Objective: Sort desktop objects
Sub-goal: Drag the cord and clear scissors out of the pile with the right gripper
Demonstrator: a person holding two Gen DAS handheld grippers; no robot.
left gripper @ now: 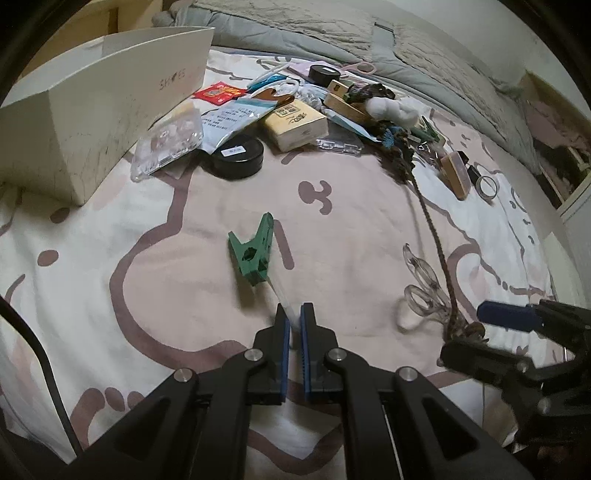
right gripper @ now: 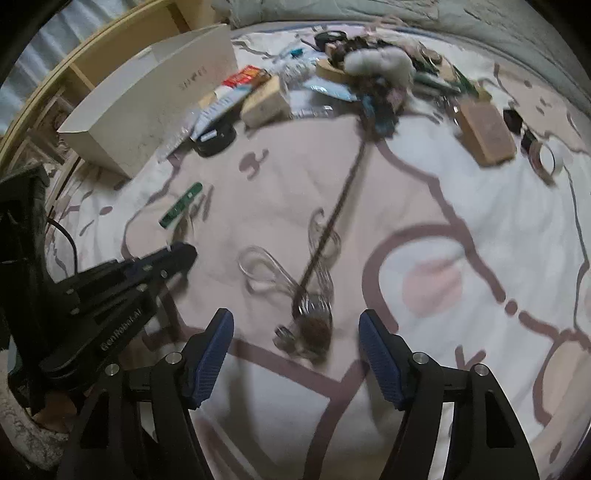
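My left gripper (left gripper: 294, 314) is shut on the thin white stem of a green clip-like tool (left gripper: 253, 252) and holds it above the bedsheet. The tool also shows in the right wrist view (right gripper: 181, 205), ahead of the left gripper (right gripper: 181, 254). My right gripper (right gripper: 295, 325) is open, its blue pads on either side of the brown knotted end (right gripper: 317, 328) of a braided cord (right gripper: 334, 218). Clear plastic scissors (right gripper: 266, 273) lie under the cord. In the left wrist view the right gripper (left gripper: 491, 332) sits at the cord's end (left gripper: 465, 328).
A white shoe box (left gripper: 92, 110) stands open at the back left. A pile of small items lies behind: black round tin (left gripper: 236, 157), tissue pack (left gripper: 295, 125), wooden blocks (left gripper: 456, 175), tape ring (left gripper: 487, 187), pink scissors (left gripper: 360, 67). A grey blanket (left gripper: 332, 26) lies at the back.
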